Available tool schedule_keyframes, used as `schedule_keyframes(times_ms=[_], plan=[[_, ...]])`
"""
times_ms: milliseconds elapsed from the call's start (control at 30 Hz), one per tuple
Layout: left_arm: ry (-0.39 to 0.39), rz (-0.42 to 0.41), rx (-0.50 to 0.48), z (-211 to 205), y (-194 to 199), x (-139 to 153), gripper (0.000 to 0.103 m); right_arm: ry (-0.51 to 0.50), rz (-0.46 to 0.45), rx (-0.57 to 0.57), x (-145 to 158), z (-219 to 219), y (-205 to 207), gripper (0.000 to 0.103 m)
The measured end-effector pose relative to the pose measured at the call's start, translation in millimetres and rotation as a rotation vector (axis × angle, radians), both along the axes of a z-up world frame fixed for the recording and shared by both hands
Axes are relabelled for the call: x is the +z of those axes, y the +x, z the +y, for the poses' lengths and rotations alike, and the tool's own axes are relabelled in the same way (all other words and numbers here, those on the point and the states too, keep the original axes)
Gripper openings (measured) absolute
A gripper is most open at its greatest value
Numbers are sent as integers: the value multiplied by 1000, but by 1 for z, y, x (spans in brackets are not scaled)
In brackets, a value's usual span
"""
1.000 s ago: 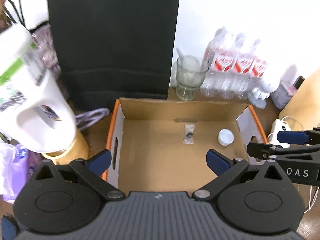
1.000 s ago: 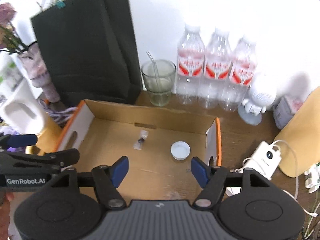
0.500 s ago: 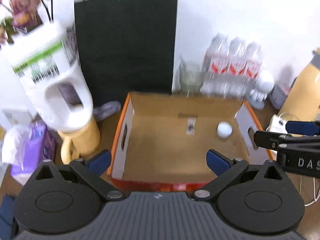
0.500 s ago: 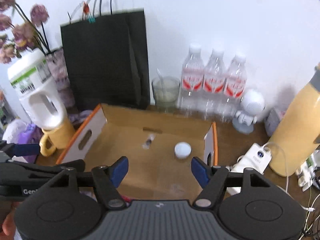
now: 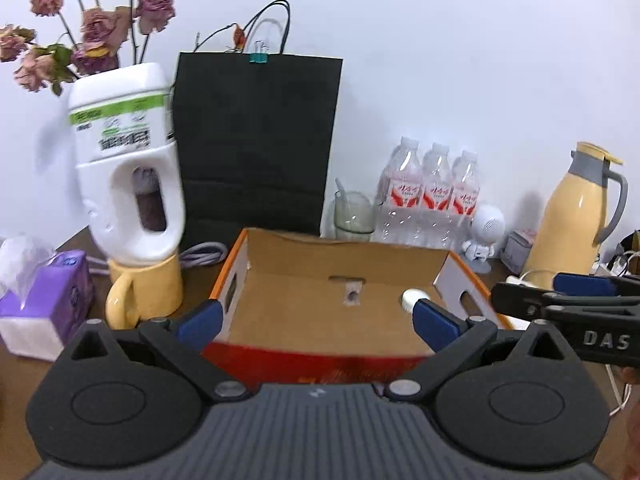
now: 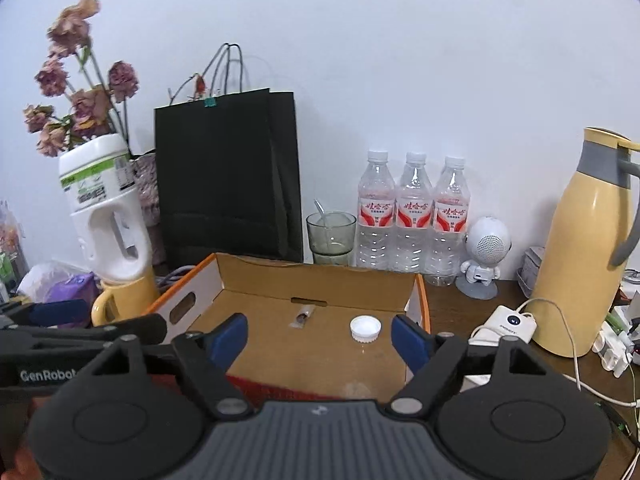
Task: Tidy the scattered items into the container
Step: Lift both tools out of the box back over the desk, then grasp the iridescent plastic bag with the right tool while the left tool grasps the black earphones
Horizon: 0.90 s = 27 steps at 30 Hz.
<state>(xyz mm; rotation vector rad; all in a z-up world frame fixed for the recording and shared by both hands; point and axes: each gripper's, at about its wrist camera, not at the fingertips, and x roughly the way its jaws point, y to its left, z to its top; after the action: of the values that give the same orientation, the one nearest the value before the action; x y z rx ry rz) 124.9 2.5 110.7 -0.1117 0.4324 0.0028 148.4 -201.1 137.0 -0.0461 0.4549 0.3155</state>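
Hovering in the left wrist view, the left gripper [image 5: 316, 318] sits in front of the open brown cardboard box with orange edges [image 5: 340, 245], blue-tipped fingers [image 5: 199, 319] spread wide, holding nothing. Inside the box: a small clear packet with a dark bit [image 5: 352, 295] by the back wall, and a white plastic bottle cap [image 5: 412, 297] toward the right side, partly hidden by the right fingertip. The white handled jug with green label [image 5: 130, 168] stands upside down on the yellow ceramic mug [image 5: 148, 290], just left of the box. That stack looks top-heavy; a sideways sweep of the left gripper would likely tip it. The purple tissue pack [image 5: 44, 300] is far left, outside the box.

Right wrist view: the right gripper [image 6: 320, 338] also stands wide apart and empty, just above the box's near edge. Cap [image 6: 365, 328] and packet [image 6: 304, 316] lie on the box floor [image 6: 320, 360], well apart. The white power bank with cable [image 6: 508, 322] sits just right of the box, near the tall yellow thermos with grey collar [image 6: 584, 260]. Its cable could snag a finger and drag it. Three clear water bottles with red labels [image 6: 412, 216] and a glass tumbler with a spoon [image 6: 331, 232] stand behind the box; overreaching could topple them. Which loose items count as scattered is unclear, so picking the wrong thing is a real risk.
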Motion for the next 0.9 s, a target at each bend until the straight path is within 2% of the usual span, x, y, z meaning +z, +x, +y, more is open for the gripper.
schedule_keyframes(times_ms=[100,233,333,400,433,500,600,700,767,800,900], plan=[[0,-9,9,4,-16,-11,103,14,1,18,-13,-3,-14,83],[-71,18,23,16,-37,-24,103,36,1,22,-26,-3,-32,87],[-48,32,17,22,-52,-30,103,36,-20,9,-30,-5,-49,88],[-38,10,6,28,-70,-32,103,49,-58,-13,-29,-12,-68,95],[-47,1,6,32,-79,-35,103,75,-86,-27,-29,-19,-79,100],[-90,-2,-5,40,-99,-45,103,147,-119,-37,-35,-30,-100,102],[-133,85,-67,48,-120,-65,103,216,-78,-53,-46,-43,-123,102],[-150,136,-57,52,-138,-77,103,138,-84,-57,-56,-44,-144,101],[-122,139,-47,53,-144,-82,103,78,-130,-80,-64,-41,-160,100],[-104,139,-43,52,-144,-83,103,47,-134,-70,-67,-38,-164,100],[-47,110,-82,51,-127,-82,103,-34,-104,25,-74,-24,-167,90]])
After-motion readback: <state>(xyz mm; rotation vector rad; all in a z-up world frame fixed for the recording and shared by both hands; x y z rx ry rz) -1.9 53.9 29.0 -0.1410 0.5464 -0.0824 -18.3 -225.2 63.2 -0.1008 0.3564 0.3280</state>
